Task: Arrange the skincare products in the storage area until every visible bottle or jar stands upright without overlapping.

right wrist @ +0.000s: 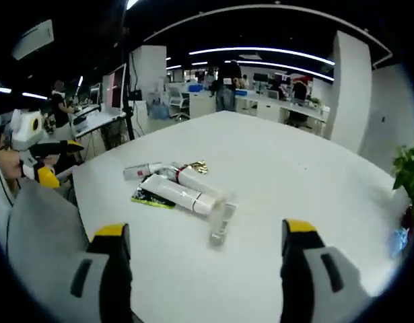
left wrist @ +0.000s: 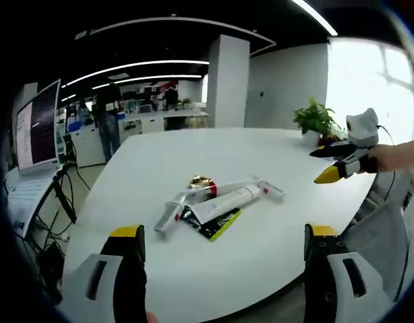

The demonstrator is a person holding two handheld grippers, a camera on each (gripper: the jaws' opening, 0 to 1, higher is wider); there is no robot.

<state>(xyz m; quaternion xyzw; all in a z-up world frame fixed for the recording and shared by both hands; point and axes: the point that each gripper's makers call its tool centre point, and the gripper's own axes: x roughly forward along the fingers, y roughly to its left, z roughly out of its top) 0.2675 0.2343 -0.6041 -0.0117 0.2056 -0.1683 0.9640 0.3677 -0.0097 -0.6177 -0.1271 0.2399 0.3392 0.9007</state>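
White tabletop (left wrist: 274, 168) lying mostly bare around piled tubes (left wrist: 217, 202), well off edges; left gripper (left wrist: 223, 249) and right gripper (right wrist: 203, 252) fingers hanging apart, holding nothing.

The right hand-held gripper (right wrist: 205, 269) has its two yellow-tipped jaws wide apart, with nothing between them. It hangs over a big white bench (right wrist: 287, 182). Just ahead of the jaws lies a small pile of skincare things, all lying flat. A white tube (right wrist: 180, 194) rests on a black and green packet (right wrist: 151, 197). A tube with a red band (right wrist: 193, 177) touches it on the far side. A small silver tube (right wrist: 222, 225) lies nearest the jaws. The other hand-held gripper (right wrist: 48, 161) is off to the left, past the bench edge.
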